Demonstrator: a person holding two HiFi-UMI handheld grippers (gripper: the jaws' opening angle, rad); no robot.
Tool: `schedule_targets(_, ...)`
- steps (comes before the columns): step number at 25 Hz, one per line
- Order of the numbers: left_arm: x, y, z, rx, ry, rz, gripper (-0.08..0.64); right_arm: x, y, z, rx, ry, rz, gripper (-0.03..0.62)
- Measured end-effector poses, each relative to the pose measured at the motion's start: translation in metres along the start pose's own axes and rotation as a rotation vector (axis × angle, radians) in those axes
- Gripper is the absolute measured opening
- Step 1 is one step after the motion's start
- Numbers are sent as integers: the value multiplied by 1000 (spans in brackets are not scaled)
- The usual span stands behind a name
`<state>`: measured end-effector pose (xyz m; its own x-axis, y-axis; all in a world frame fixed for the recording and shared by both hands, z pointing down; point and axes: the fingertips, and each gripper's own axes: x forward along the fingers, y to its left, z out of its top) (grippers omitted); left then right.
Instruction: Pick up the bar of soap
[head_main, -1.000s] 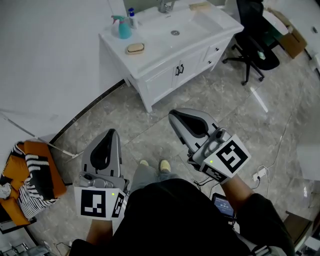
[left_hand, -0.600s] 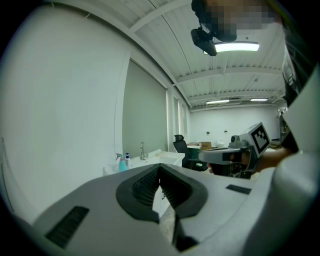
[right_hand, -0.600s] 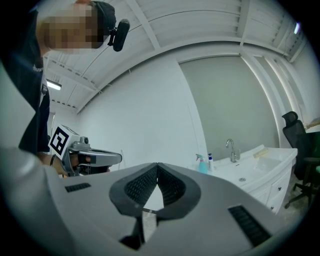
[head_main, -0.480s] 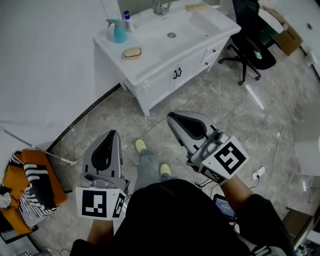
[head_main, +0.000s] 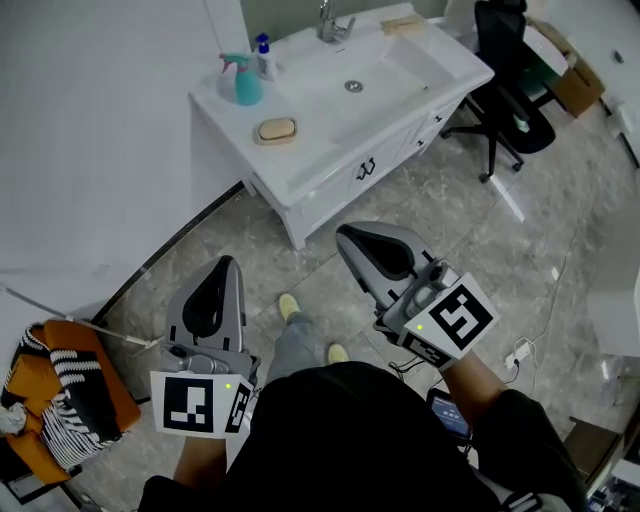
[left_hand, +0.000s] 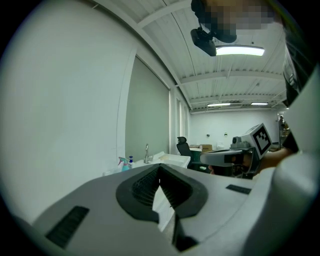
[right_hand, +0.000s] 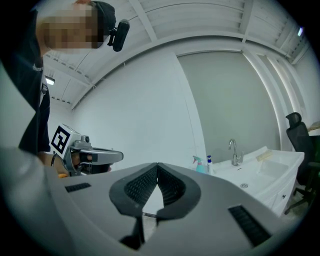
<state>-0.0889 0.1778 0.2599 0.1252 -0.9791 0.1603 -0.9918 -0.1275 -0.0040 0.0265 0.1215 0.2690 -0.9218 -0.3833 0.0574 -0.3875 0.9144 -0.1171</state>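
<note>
The tan bar of soap (head_main: 278, 130) lies in a small dish on the left part of the white vanity top (head_main: 310, 160), seen in the head view. My left gripper (head_main: 225, 264) is held low over the floor, well short of the vanity, its jaws shut and empty. My right gripper (head_main: 343, 233) is beside it, nearer the cabinet front, also shut with nothing held. In the left gripper view the jaws of my left gripper (left_hand: 159, 168) meet at the tip; in the right gripper view those of my right gripper (right_hand: 157, 165) do too. Neither gripper view shows the soap.
A teal spray bottle (head_main: 243, 82) and a small blue-capped bottle (head_main: 264, 55) stand behind the soap, with the faucet (head_main: 328, 20) and basin (head_main: 352, 87) to the right. A black office chair (head_main: 510, 80) is at the right. An orange seat with striped cloth (head_main: 70, 385) is at lower left.
The vanity and the soap now lie lower in the head view, nearer to me. The person's feet have stepped forward. Both grippers stay shut and keep their place in the view.
</note>
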Motion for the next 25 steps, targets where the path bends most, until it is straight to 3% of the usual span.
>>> schedule_targets(11, 45, 64, 0, -37, 20, -2, 6, 75, -25, 1, 14, 40, 4, 8)
schedule_targets(25, 71, 115, -4, -66, 20, -24, 6, 131, -32, 2, 11, 63, -5, 8)
